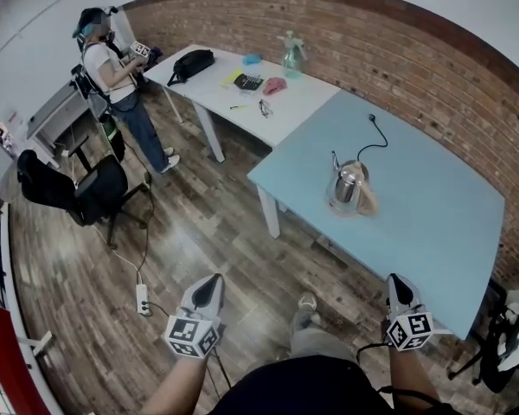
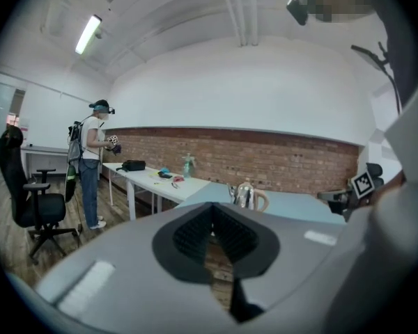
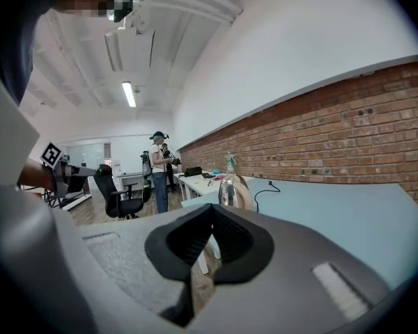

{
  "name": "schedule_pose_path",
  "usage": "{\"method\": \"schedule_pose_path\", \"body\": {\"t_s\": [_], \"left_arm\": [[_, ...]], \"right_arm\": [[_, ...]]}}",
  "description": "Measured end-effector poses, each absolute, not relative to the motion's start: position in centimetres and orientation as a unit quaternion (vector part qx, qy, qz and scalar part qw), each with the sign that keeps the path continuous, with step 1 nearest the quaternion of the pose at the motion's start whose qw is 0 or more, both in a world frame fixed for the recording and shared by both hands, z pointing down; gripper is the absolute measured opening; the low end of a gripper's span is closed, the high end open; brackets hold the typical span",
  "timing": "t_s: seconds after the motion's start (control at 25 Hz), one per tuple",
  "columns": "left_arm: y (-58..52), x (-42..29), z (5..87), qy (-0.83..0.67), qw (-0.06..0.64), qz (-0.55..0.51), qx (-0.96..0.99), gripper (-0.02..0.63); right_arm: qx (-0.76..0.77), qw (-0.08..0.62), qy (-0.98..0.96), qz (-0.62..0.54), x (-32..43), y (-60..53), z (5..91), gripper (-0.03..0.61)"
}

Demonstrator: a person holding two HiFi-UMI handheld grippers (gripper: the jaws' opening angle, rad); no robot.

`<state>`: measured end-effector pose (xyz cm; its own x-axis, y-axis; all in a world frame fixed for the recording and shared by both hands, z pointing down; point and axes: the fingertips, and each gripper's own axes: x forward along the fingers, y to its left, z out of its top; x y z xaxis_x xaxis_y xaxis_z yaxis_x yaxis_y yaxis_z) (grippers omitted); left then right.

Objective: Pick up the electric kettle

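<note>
Electric kettle (image 1: 349,185): shiny rounded steel with a tan handle, upright on the smooth light-blue bench (image 1: 432,232), well ahead of both grippers. Its base is hard to make out, and the gripper bodies cut off its lower part in both gripper views. Thin black cord (image 1: 376,142) curls behind it. Left gripper (image 1: 208,284) and right gripper (image 1: 399,284): ribbed black fingers pressed together, holding nothing.

The shiny silver electric kettle (image 1: 349,185) stands alone on the big light blue table (image 1: 432,232), with bare top in front and at both sides. A thin black cord (image 1: 372,119) lies just behind it, toward the red brick wall (image 1: 450,76). Open wooden floor (image 1: 216,232) runs up to the table's near edge.
</note>
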<state>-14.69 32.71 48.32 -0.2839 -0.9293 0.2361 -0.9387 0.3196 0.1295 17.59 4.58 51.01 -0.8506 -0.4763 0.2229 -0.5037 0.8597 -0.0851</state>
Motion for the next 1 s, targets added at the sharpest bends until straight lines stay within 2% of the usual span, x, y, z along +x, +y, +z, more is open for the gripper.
{"method": "schedule_pose_path", "body": {"t_s": [0.6,1.0], "left_arm": [[20.5,-22.2,46.2,-0.793,0.135,0.035,0.593,0.002],[11.7,-26.1,45.4,-0.793,0.120,0.030,0.597,0.002]], "right_arm": [[0.253,0.081,-0.960,0.081,9.5,-6.1,49.9,0.002],[0.251,0.078,-0.963,0.068,7.0,-13.6,50.0,0.002]]}}
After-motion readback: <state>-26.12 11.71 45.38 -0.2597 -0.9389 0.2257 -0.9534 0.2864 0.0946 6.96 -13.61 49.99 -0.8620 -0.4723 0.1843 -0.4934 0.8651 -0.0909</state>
